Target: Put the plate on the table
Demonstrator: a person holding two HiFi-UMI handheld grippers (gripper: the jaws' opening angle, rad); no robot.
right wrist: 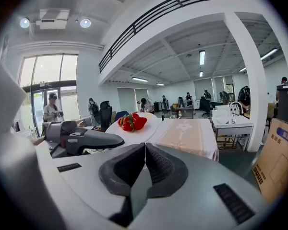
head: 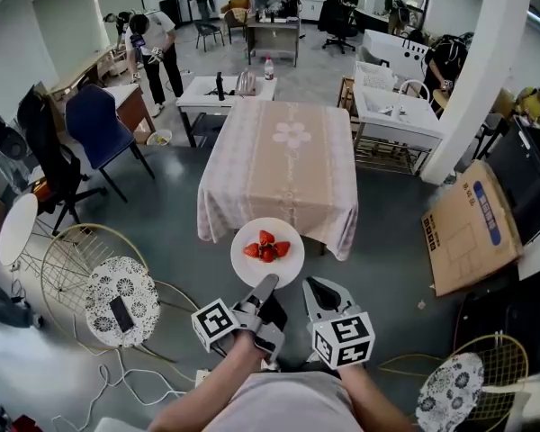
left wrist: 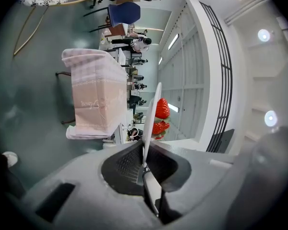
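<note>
A: Looking down, what's the room?
B: Open workshop, grey floor, a clothed tabletop [head: 279, 165] ahead.
A: The plate [head: 292, 266]?
B: Held level in the air before the tabletop's near edge, round, carrying strawberries [head: 266, 247]. The left gripper [head: 268, 288] clamps its near rim, and only that gripper's view shows the pinch, edge-on. The right gripper [head: 313, 286] is closed and empty.

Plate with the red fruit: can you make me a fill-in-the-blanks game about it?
Red ____ lie on the plate.
The left gripper is shut on the ____.
The right gripper is shut and holds ____.
Missing words: strawberries; plate; nothing.
</note>
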